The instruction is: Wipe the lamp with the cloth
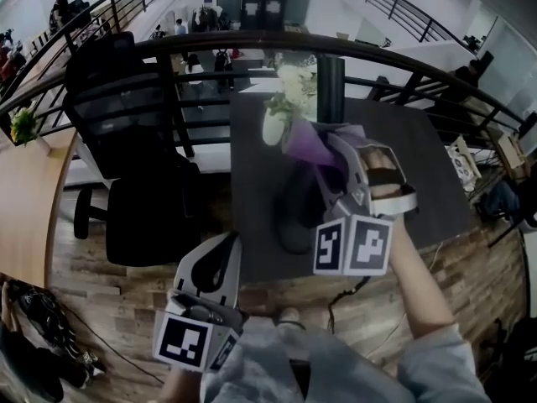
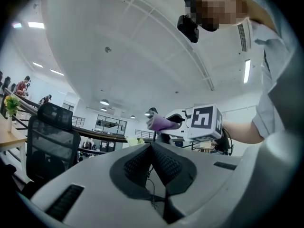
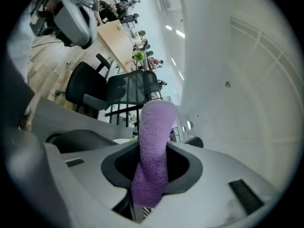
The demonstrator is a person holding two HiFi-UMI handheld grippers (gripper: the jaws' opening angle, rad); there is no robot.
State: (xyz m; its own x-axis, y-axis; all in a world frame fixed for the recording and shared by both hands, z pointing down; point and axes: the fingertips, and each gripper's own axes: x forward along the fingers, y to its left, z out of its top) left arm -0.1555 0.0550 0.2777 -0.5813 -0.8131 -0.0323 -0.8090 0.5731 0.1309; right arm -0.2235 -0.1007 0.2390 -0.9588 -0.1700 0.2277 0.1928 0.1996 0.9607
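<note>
Your right tongs (image 1: 333, 153) grip the cloth (image 1: 308, 144); the lamp (image 1: 330, 89) stands upright just beyond their tips. Your left tongs (image 1: 215, 261), closed on nothing, sit well behind.

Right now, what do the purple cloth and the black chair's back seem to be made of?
The purple cloth looks like terry or microfibre with a matt finish: its surface is nubbly and fuzzy, and it bends softly. The chair back is probably mesh fabric on a dark frame, also matt: a fine weave shows, with lighter patches through it.
</note>
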